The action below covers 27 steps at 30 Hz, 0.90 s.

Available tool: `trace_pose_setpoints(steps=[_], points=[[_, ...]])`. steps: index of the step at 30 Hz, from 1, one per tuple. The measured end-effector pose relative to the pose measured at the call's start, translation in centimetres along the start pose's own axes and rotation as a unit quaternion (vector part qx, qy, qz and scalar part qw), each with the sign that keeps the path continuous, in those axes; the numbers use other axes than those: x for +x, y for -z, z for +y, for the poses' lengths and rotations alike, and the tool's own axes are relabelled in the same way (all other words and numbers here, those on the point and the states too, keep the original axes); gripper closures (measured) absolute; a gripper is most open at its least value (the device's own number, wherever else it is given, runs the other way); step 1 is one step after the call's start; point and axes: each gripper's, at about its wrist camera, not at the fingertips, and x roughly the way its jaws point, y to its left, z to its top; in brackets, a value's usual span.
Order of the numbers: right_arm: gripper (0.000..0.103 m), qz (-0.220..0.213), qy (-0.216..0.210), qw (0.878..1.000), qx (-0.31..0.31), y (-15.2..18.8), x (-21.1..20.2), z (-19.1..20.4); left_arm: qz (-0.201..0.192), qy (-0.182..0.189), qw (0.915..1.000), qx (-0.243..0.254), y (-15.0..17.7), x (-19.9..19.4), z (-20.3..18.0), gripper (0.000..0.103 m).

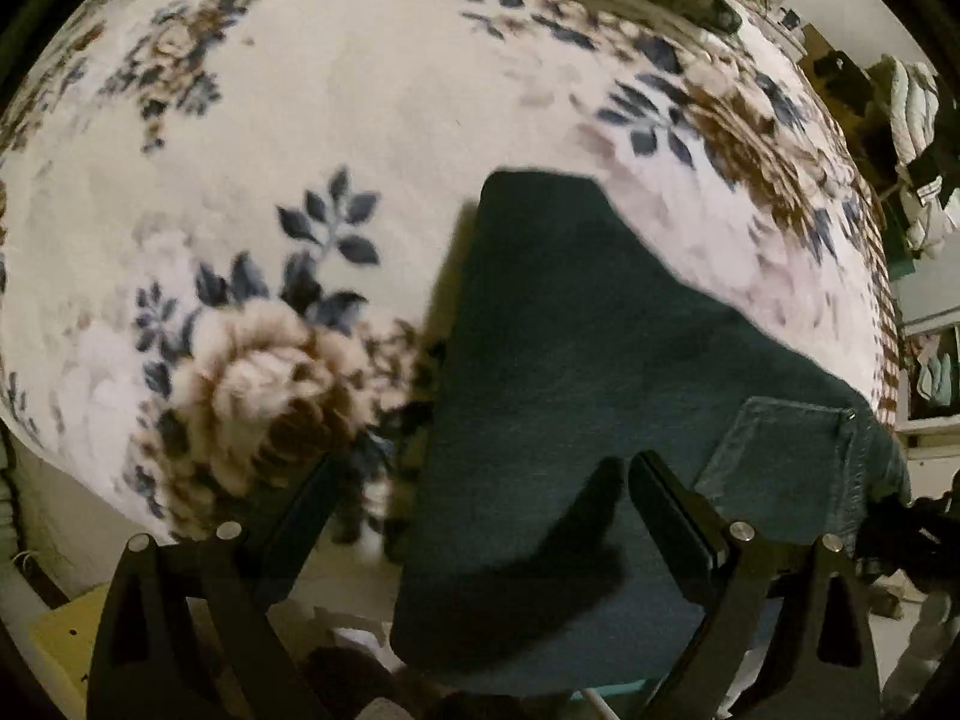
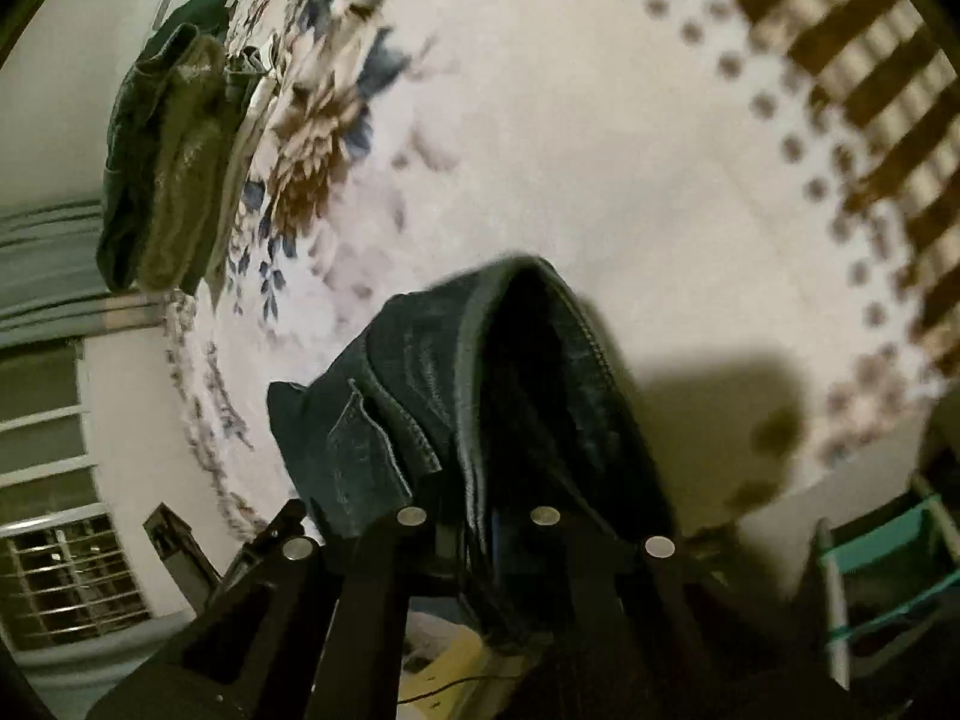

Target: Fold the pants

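Left gripper (image 1: 480, 498) fingers spread wide over dark pants (image 1: 576, 360) on floral blanket (image 1: 360, 90). Right gripper (image 2: 480, 510) fingers pinch pants' bunched edge, lifted.

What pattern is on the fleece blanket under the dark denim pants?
Cream fleece blanket with blue-leaf, brown-flower print; clearest in the left wrist view.

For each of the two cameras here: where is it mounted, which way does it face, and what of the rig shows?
Left wrist: on the left gripper, looking down over the blanket at the pants; its two open fingers show, straddling the fabric.
Right wrist: on the right gripper, facing across the blanket; bunched pants fill the jaws, fingers mostly hidden.
Shared: both see the pants, a pocket and the floral blanket.
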Motion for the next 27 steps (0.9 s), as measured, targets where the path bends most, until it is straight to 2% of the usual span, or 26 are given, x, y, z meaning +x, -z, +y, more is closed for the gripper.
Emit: trace_pose_setpoints(steps=[2,5,6,7,8,12,13,14,15,17,21,23,26,27], points=[[0.098,-0.014,0.032,0.999,-0.019,-0.3,-0.7,-0.1,0.007,0.008,0.9999,0.003,0.4,0.4,-0.5,0.005],[0.096,0.023,0.036,0.999,-0.023,-1.3,0.9,-1.7,0.017,0.006,0.9998,0.008,0.7,1.4,-0.9,0.005],[0.082,0.029,0.062,0.997,-0.032,-1.3,1.2,-2.4,0.021,0.007,0.9997,0.007,0.6,1.6,-0.8,0.005],[0.061,0.032,0.081,0.996,-0.033,-1.2,1.2,-2.7,0.025,0.009,0.9996,0.005,0.8,1.8,-0.8,0.005],[0.059,0.035,0.081,0.996,-0.023,-0.9,0.9,-3.1,0.028,0.011,0.9995,0.004,0.8,1.8,-0.8,0.005],[0.058,0.031,0.001,0.999,0.024,1.3,-0.9,-4.5,0.026,0.009,0.9994,0.023,0.9,1.7,-1.5,0.005],[0.064,0.022,-0.011,0.999,0.034,1.8,-1.0,-4.9,0.026,0.010,0.9993,0.025,1.0,1.8,-1.6,0.005],[0.078,0.016,-0.020,0.999,0.049,2.2,-1.1,-5.2,0.029,0.009,0.9992,0.028,1.2,1.8,-1.7,0.005],[0.098,0.017,-0.033,0.997,0.074,2.6,-1.0,-5.6,0.031,0.010,0.9991,0.028,1.2,1.8,-1.7,0.005],[0.098,0.007,-0.048,0.995,0.092,3.1,-2.0,-5.4,0.035,0.017,0.9989,0.027,1.6,1.6,-1.6,0.005],[0.099,-0.029,-0.007,0.998,0.064,2.9,-5.5,-4.7,0.034,0.029,0.9984,0.034,2.2,0.9,-1.9,0.005],[0.099,-0.011,0.018,0.997,0.070,2.6,-4.6,-5.8,0.038,0.026,0.9982,0.038,2.5,0.9,-1.9,0.005],[0.097,0.029,0.052,0.997,0.043,2.4,-1.8,-6.8,0.047,0.021,0.9979,0.039,2.6,1.3,-1.9,0.005],[0.088,0.038,0.052,0.997,0.035,2.3,-1.2,-6.9,0.048,0.024,0.9979,0.037,2.5,1.4,-1.9,0.005]])
